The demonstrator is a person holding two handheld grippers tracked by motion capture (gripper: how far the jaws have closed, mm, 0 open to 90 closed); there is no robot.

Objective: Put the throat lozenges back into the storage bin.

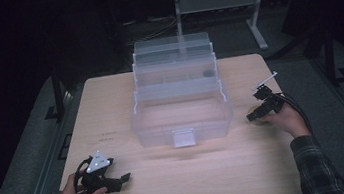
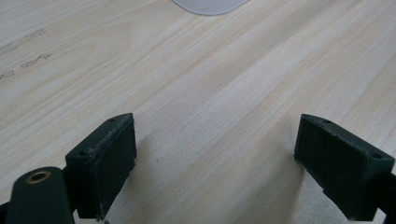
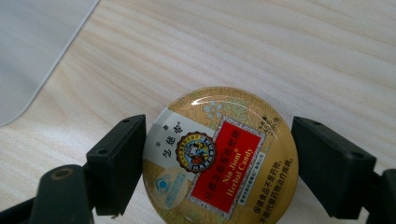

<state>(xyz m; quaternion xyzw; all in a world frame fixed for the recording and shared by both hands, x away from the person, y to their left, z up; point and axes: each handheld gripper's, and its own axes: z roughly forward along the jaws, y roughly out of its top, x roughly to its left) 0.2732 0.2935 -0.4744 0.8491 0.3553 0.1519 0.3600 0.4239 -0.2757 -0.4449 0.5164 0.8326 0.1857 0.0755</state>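
A round gold candy tin [image 3: 219, 154] with a red label lies flat on the wooden table [image 1: 190, 175], to the right of the box. My right gripper [image 3: 218, 161] straddles it, both pads touching its rim on either side; in the high view this gripper [image 1: 261, 110] sits at the table's right side over the tin [image 1: 254, 115]. At the near left corner my left gripper [image 1: 118, 180] rests low on the table. Its jaws [image 2: 215, 158] stand wide apart over bare wood.
A clear plastic tiered box [image 1: 184, 130] stands open in the middle of the table, trays stepped back and a latch at its front. One of its rounded corners [image 3: 32, 46] lies just left of the tin. The table's edges drop to a dark floor.
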